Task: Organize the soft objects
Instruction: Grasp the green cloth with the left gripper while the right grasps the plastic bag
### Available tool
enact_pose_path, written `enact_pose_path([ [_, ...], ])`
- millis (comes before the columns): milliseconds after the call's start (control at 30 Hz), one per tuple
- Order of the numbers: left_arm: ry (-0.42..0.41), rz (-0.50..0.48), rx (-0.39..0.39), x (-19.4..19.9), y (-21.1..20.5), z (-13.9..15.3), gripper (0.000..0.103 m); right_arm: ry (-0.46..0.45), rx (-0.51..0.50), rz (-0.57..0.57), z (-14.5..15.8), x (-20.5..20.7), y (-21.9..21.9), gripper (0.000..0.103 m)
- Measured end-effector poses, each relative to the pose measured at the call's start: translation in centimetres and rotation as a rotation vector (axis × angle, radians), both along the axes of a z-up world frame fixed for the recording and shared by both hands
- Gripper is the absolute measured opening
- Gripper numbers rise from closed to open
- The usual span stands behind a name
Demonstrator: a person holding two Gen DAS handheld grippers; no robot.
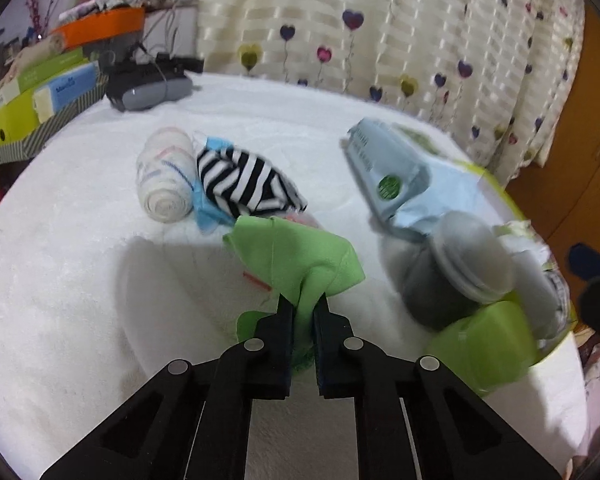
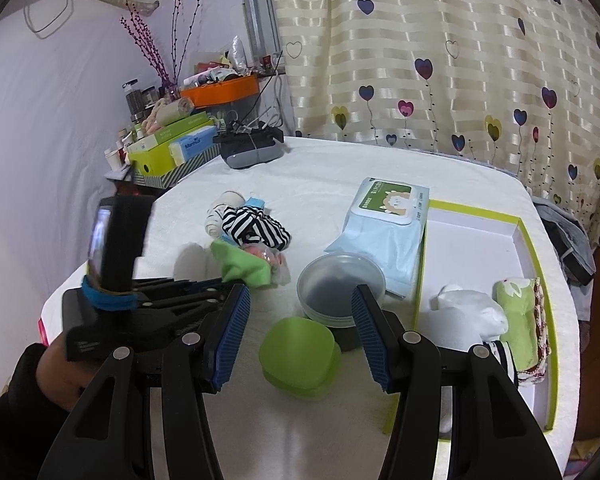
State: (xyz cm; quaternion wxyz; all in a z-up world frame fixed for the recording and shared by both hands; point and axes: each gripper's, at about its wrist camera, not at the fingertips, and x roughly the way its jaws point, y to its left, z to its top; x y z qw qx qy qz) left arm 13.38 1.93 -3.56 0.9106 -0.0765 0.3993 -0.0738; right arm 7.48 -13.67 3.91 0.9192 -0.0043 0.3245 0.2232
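Note:
My left gripper (image 1: 303, 301) is shut on a green cloth (image 1: 300, 258) and holds it just above the white table; the cloth also shows in the right wrist view (image 2: 240, 264). Behind it lie a black-and-white striped garment (image 1: 244, 182), a rolled white sock (image 1: 164, 176) and a blue cloth (image 1: 208, 210). My right gripper (image 2: 300, 296) is open and empty, above a green lidded container (image 2: 298, 358). A green-rimmed white tray (image 2: 476, 236) on the right holds white socks (image 2: 468, 310) and a green rolled towel (image 2: 520, 320).
A wet-wipes pack (image 2: 384, 232) lies beside the tray. A round clear-lidded tub (image 2: 340, 288) stands in front of it. A grey and black device (image 2: 252, 148) sits at the table's far edge. Boxes (image 2: 168, 152) and an orange bin (image 2: 220, 90) are stacked far left. A curtain hangs behind.

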Motion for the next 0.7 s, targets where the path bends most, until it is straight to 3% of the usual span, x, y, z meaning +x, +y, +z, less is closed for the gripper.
enact_pose_path([
  [267,-0.065,0.012,-0.072,-2.7,1.7,2.5,0.008,-0.005,-0.004,0.007,0.2,-0.1,0.7,0.054],
  [700,-0.118,0.126,-0.101,-5.2,7.0,3.6,0.008,0.012,-0.027,0.091,-0.4,1.1,5.3,0.054],
])
